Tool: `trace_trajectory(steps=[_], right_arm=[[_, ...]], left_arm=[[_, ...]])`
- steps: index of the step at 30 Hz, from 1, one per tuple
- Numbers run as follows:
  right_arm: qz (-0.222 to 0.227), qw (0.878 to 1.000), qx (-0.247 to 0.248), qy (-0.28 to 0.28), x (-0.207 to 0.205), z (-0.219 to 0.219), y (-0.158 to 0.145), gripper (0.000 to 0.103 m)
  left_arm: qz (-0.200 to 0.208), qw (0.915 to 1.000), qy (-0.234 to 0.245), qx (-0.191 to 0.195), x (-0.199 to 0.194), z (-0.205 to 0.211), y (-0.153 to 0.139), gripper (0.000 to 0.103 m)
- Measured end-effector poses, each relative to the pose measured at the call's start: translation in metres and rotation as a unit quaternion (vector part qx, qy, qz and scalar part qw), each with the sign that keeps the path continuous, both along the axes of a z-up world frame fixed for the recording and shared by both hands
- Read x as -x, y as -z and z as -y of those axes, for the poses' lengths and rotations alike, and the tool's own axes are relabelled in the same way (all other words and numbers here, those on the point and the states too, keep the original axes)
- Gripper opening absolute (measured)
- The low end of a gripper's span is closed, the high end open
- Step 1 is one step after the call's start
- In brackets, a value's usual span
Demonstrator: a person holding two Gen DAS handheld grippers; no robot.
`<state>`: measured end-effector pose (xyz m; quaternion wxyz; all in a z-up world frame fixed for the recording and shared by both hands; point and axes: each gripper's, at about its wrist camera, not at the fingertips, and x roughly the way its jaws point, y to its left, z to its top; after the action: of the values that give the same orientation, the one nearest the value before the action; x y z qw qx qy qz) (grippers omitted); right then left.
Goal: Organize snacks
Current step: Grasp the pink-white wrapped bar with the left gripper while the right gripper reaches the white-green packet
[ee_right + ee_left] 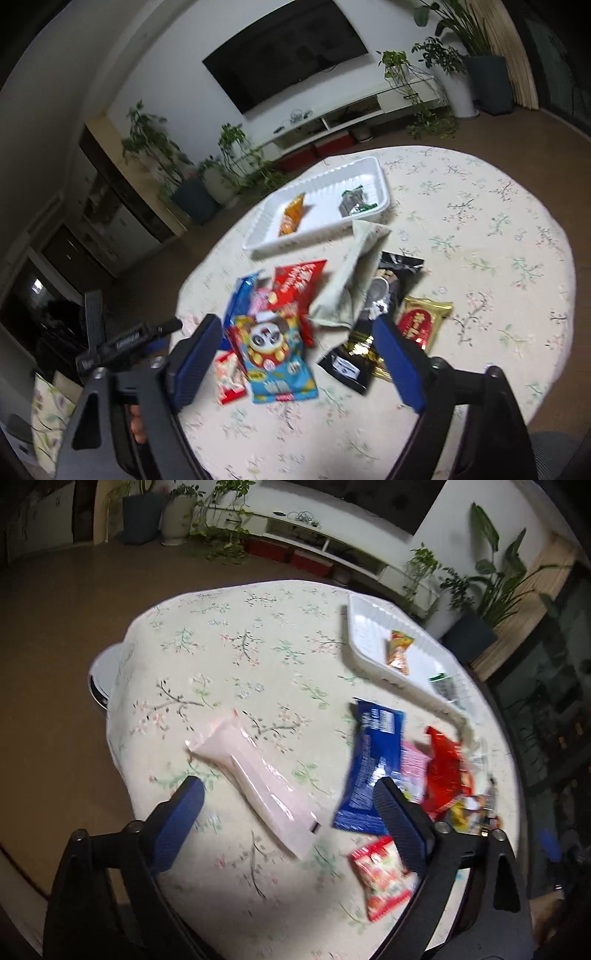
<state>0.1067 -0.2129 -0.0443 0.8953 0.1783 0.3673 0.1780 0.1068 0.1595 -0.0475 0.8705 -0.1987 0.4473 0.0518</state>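
Note:
A white tray (258, 242) at the far side of the round table holds an orange snack (291, 218) and a dark green pack (354, 202); it also shows in the left wrist view (364, 627). My left gripper (288, 794) is open above a long pale pink pack (258, 771), with a blue pack (373, 764) and a small red-and-white candy bag (384, 877) by its right finger. My right gripper (295, 332) is open above a blue panda bag (275, 354). Nearby lie a red pack (295, 284), a pale green pack (354, 277), black packs (391, 280) and a red-gold bar (423, 323).
The table wears a floral cloth (229, 657) and drops off to brown floor on all sides. A white stool (101, 672) stands by the table's left edge. A TV (288, 55), a low white shelf and potted plants (236, 162) line the far wall.

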Motion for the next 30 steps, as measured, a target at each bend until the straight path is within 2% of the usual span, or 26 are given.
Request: trace_trajectory(steps=[4,5,7,11,13,17,19,21,22,26,30], right_arm=[[0.01,1.0,0.009,0.0,0.005,-0.002,-0.001,0.084],[0.01,1.0,0.012,-0.001,0.005,-0.003,-0.001,0.084],[0.012,1.0,0.015,-0.005,0.005,-0.005,-0.001,0.084],[0.016,1.0,0.023,-0.007,0.005,-0.007,-0.001,0.084],[0.02,0.999,0.028,-0.007,0.006,-0.008,-0.002,0.084],[0.021,0.999,0.041,-0.002,0.005,-0.008,0.0,0.084],[0.019,0.999,0.046,0.001,0.005,-0.007,0.001,0.084],[0.017,0.998,0.056,0.005,0.004,-0.007,0.002,0.084],[0.014,0.998,0.06,0.007,0.003,-0.007,0.003,0.084],[0.007,0.998,0.061,0.011,0.002,-0.008,0.002,0.084],[0.008,0.997,0.078,0.011,-0.002,-0.012,-0.001,0.084]], left_arm=[[-0.029,0.9995,-0.011,0.002,-0.018,-0.002,0.019,0.061],[-0.037,0.9992,-0.012,0.007,-0.027,-0.001,0.03,0.059],[-0.038,0.9992,-0.012,-0.006,-0.03,0.002,0.034,0.058],[-0.04,0.9991,-0.011,-0.005,-0.04,0.003,0.037,0.058],[-0.041,0.9987,0.0,-0.028,-0.043,0.006,0.037,0.048],[-0.047,0.9965,0.021,-0.066,-0.048,0.015,0.041,0.04],[-0.057,0.9926,0.043,-0.098,-0.051,0.022,0.042,0.037],[-0.078,0.981,0.08,-0.159,-0.058,0.039,0.043,0.037],[-0.086,0.9784,0.086,-0.167,-0.061,0.042,0.043,0.037],[-0.088,0.9771,0.098,-0.167,-0.065,0.042,0.044,0.036],[-0.082,0.9733,0.111,-0.184,-0.064,0.05,0.044,0.027]])
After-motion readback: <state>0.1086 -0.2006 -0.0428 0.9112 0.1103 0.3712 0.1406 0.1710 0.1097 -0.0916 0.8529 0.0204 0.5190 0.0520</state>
